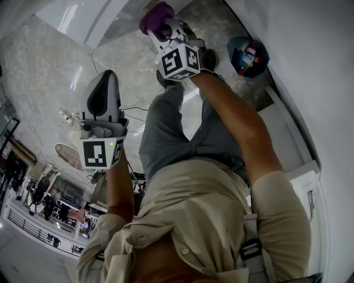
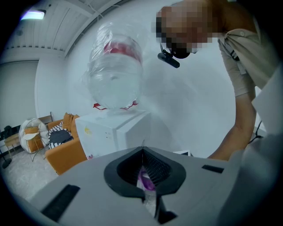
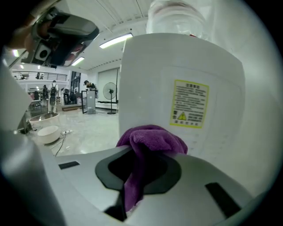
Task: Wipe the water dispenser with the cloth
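Note:
The white water dispenser [image 3: 177, 79] fills the right gripper view, with a yellow warning label [image 3: 190, 103] on its side and a clear bottle [image 3: 177, 17] on top. My right gripper [image 3: 141, 154] is shut on a purple cloth [image 3: 152, 139], whose bunched end is at or just short of the dispenser's side. From the head view the cloth [image 1: 155, 16] is at the top, beside a white panel [image 1: 94, 19]. My left gripper [image 1: 105, 77] hangs lower left, shut, away from the dispenser [image 2: 115, 132]. A small purple scrap shows between its jaws.
A blue container [image 1: 247, 55] stands on the marble floor by the white wall [image 1: 310, 83]. Cables and a plug strip [image 1: 69, 116] lie on the floor at left. An orange sofa [image 2: 66, 150] sits beyond the dispenser. The person's legs and shoes are below the right gripper.

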`<state>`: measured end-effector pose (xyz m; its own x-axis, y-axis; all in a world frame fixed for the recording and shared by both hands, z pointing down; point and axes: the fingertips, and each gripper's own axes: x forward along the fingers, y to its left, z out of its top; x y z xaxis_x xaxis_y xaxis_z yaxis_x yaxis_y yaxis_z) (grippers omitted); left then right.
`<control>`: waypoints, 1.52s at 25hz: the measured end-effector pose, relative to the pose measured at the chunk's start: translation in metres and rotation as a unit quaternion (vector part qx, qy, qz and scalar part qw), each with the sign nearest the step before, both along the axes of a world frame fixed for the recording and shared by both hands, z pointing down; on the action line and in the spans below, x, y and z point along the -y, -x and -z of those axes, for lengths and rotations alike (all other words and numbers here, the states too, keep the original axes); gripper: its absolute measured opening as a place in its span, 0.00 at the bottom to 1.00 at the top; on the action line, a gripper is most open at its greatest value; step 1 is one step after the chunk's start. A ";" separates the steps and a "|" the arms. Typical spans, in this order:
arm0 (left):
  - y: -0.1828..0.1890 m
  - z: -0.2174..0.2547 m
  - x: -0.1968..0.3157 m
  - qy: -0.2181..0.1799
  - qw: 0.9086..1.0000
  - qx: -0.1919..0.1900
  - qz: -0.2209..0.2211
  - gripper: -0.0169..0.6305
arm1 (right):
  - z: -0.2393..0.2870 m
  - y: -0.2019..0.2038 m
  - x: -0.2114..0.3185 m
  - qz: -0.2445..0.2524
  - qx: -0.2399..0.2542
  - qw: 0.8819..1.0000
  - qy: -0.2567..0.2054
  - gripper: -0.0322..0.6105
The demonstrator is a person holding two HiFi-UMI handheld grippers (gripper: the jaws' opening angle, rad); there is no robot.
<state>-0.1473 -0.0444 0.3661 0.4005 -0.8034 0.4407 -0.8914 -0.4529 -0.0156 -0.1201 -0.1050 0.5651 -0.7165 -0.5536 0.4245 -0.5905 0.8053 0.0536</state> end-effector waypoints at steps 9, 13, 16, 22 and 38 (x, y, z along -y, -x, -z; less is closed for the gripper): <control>0.007 -0.010 -0.005 0.001 1.000 0.000 -0.002 0.05 | -0.014 0.023 -0.022 0.065 -0.020 0.997 -0.023 0.13; 0.010 -0.012 -0.006 0.001 1.000 0.003 -0.001 0.05 | -0.025 0.015 -0.019 0.082 -0.044 0.995 -0.042 0.13; 0.013 -0.017 -0.004 -0.001 1.000 0.003 0.001 0.05 | -0.044 0.001 -0.004 0.081 -0.068 0.993 -0.046 0.13; 0.014 -0.030 0.001 0.003 1.000 0.006 0.000 0.05 | -0.077 -0.053 0.053 0.010 -0.094 0.995 -0.026 0.13; 0.018 -0.059 0.009 0.002 1.000 0.015 0.006 0.05 | -0.096 -0.110 0.111 -0.145 -0.047 0.988 0.029 0.13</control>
